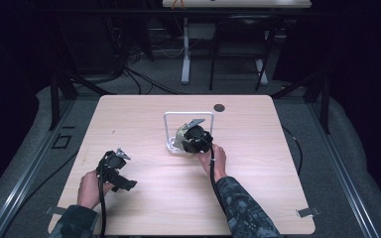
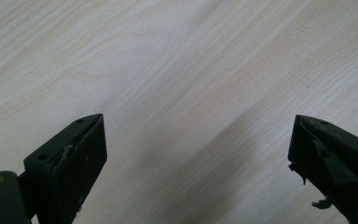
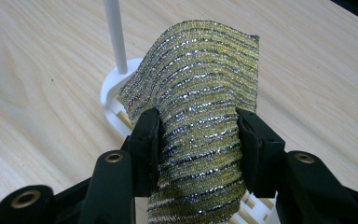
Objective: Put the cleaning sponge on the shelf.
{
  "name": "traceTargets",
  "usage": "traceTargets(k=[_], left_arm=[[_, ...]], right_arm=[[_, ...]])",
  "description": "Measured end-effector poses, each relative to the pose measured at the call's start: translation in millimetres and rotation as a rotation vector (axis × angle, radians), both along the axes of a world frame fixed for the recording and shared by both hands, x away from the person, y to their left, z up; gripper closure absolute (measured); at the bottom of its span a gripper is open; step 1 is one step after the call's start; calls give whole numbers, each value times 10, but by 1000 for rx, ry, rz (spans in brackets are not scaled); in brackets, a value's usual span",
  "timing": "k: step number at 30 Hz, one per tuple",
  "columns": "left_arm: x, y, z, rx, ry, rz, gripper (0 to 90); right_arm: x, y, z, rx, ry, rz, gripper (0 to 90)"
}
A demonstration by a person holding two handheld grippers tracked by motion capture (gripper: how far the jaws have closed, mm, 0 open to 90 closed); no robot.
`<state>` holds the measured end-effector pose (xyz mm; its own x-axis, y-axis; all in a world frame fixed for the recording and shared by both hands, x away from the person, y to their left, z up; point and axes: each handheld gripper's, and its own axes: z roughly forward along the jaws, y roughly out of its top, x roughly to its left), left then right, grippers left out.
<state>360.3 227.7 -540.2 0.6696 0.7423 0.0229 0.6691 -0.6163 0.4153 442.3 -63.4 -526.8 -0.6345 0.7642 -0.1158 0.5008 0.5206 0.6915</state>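
Pale wood desk [image 1: 144, 198] in a dark room, white rack [image 1: 188, 130] near its middle. Right gripper [image 3: 198, 140] closed on a glittery green-gold cloth [image 3: 200, 88], held just above the rack's base. To hang it well: lift clear, drape evenly over the top bar. Left gripper [image 2: 198, 154] idle above bare desk, fingers [image 2: 77, 154] wide apart, empty.

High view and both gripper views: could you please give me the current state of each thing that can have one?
Left gripper: open, nothing between its jaws, over bare table.
Right gripper: shut on the cloth.
Cloth: yellow-green, glittery, pinched and bunched between the jaws, upper part standing free.
White rack: upright on the table, its bar bare; the cloth is beside its post.
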Motion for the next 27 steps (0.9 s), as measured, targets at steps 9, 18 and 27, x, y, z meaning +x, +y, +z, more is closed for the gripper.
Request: traceTargets(k=[9,18,27], left_arm=[[4,7,-3,-1,1,0,43],[-1,3,0,1,1,-1,43],[-1,8,0,1,0,1,43]], right_arm=[[85,47,-106,-34,28,-30,445],[98,49,-117,-74,59,-20,310],[94,56,-108,-83,48,-10,257]])
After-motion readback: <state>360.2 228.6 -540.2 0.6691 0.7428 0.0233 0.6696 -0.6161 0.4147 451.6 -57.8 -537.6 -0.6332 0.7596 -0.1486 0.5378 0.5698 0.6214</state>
